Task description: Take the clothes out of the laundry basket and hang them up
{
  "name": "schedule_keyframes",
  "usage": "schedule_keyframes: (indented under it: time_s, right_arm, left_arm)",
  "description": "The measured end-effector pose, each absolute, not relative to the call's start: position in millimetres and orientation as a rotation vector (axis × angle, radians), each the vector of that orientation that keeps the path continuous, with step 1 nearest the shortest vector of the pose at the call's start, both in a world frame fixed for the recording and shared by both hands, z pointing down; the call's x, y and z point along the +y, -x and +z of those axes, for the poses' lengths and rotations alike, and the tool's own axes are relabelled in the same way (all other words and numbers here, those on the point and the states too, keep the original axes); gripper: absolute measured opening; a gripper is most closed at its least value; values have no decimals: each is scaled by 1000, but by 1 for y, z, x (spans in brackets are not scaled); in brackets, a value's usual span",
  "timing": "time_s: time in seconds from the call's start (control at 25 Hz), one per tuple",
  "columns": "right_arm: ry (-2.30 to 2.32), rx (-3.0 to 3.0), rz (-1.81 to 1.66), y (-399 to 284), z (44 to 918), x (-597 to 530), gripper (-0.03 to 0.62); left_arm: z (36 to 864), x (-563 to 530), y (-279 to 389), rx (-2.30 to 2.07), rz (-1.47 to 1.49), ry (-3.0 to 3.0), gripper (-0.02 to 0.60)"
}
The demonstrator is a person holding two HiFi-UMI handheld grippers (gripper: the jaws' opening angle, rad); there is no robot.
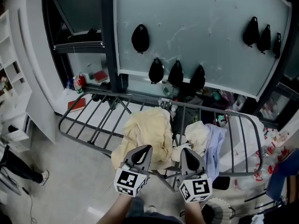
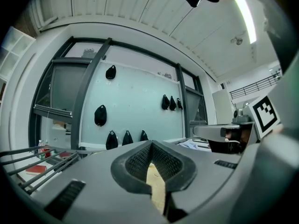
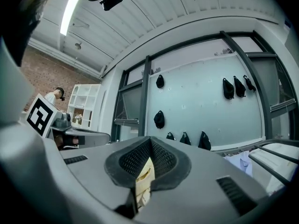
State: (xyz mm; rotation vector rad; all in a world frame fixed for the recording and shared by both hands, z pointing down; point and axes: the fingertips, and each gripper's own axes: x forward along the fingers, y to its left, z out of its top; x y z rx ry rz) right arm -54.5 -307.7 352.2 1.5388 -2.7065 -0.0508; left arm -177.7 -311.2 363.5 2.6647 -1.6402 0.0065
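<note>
Drying rack (image 1: 93, 120), mid-frame, already carries yellow garment (image 1: 147, 129), cream garment (image 1: 198, 134) and pale blue shirt (image 1: 216, 143). Left gripper (image 1: 144, 150) and right gripper (image 1: 187, 153) are closed and empty. Can't tell what's left in the basket.

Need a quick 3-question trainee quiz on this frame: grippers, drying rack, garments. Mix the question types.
1. Multiple choice: how do the jaws of the left gripper and the right gripper stand?
A. both shut, nothing gripped
B. both wide open
C. left open, right shut

2. True or false: the yellow garment is draped over the drying rack.

3. Short answer: in the head view, which garment hangs just right of the cream garment?

Key
1. A
2. True
3. The light blue garment
</note>
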Motion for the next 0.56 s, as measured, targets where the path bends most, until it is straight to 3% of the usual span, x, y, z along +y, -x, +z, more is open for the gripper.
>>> schedule_keyframes:
  time_s: [0.56]
  right_arm:
    - [-1550, -2701, -40, 57, 356, -303, 2]
  left_arm:
    - [364, -304, 184, -1641, 29, -2671, 20]
